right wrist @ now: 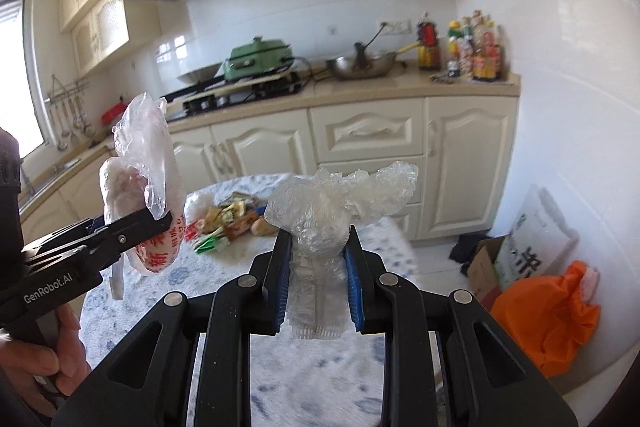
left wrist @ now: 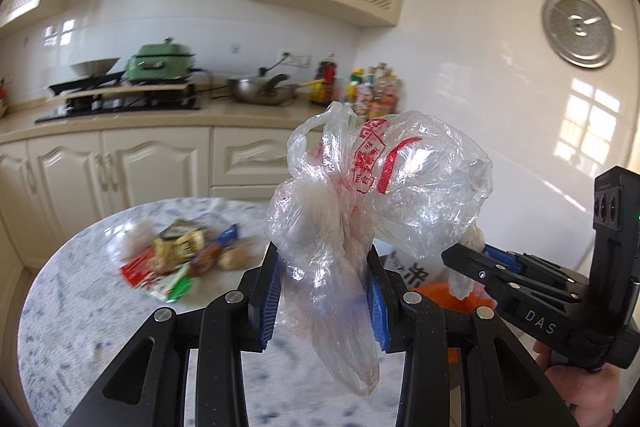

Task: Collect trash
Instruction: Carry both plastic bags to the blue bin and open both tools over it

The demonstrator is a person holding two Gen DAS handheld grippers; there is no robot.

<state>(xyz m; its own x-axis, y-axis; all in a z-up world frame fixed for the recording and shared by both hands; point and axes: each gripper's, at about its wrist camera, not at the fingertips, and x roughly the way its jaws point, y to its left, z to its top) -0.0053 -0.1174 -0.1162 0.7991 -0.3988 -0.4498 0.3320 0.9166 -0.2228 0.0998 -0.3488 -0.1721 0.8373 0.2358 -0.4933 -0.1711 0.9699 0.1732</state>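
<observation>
My left gripper [left wrist: 325, 291] is shut on a crumpled clear plastic bag with red print [left wrist: 380, 183], held in the air above the round marble-pattern table [left wrist: 80, 327]. The same bag [right wrist: 144, 163] shows at the left of the right wrist view, in the left gripper [right wrist: 160, 217]. My right gripper [right wrist: 318, 283] is shut on a wad of clear crinkled plastic wrap [right wrist: 332, 207]; it appears at the right of the left wrist view as the right gripper [left wrist: 460, 257]. A pile of snack wrappers [left wrist: 180, 259] lies on the table, also seen as wrappers [right wrist: 228, 223].
An orange bag [right wrist: 544, 311] sits on the floor at the right, beside a white printed sack [right wrist: 528, 251] and a cardboard box [right wrist: 482, 267]. Cream cabinets [right wrist: 368, 147] and a counter with a stove, a green pot [right wrist: 256, 57] and a wok stand behind. A hand [right wrist: 36, 351] holds the left tool.
</observation>
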